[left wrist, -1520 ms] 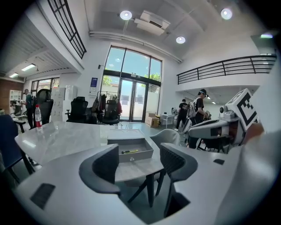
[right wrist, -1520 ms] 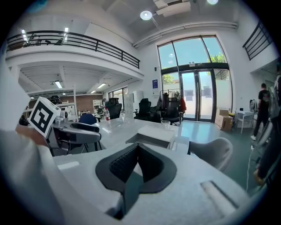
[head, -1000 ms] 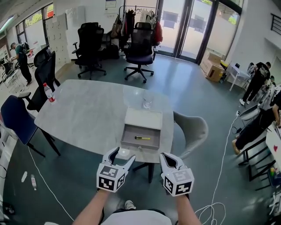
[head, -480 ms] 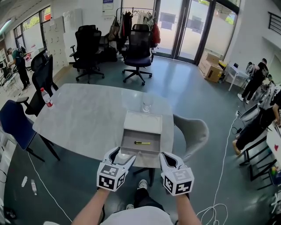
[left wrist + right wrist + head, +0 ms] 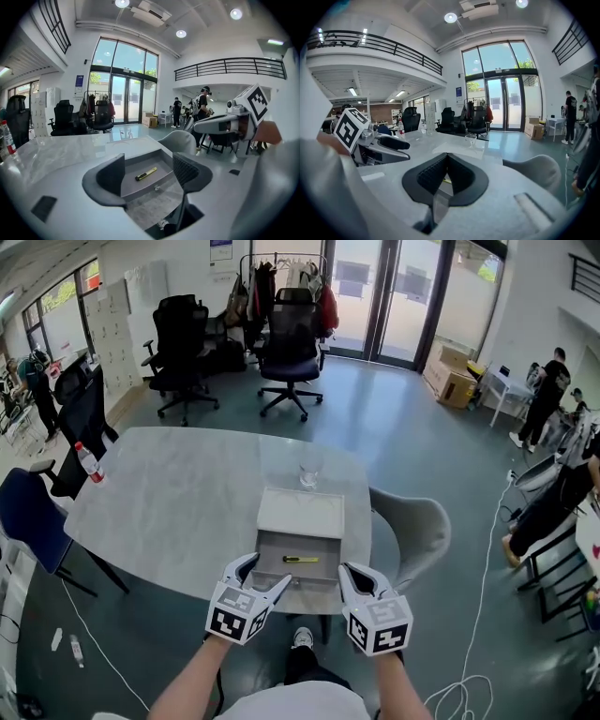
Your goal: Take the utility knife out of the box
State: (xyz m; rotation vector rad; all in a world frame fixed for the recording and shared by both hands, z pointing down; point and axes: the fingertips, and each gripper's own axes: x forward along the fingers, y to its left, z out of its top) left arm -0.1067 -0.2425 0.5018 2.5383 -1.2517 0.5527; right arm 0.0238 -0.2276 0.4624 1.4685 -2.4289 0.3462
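An open grey box (image 5: 296, 570) lies at the near edge of the marble table (image 5: 178, 493), its lid (image 5: 301, 512) flat behind it. The yellow utility knife (image 5: 301, 560) rests inside the box, untouched. My left gripper (image 5: 262, 575) hovers open at the box's front left edge. In the left gripper view the knife (image 5: 146, 174) shows between the spread jaws of the left gripper (image 5: 149, 165), further off. My right gripper (image 5: 350, 573) is held just off the box's front right corner, jaws together and empty. Only a yellow sliver of the knife (image 5: 446, 180) shows past the right gripper (image 5: 446, 158).
A drinking glass (image 5: 308, 472) stands behind the lid. A water bottle (image 5: 85, 463) stands at the table's far left edge. A grey shell chair (image 5: 412, 517) is tucked at the right side, a blue chair (image 5: 23, 507) at the left. Office chairs and people stand further off.
The view has closed in on the table. Both grippers are now nearer the box's front edge, the left one reaching over it. The knife has not moved.
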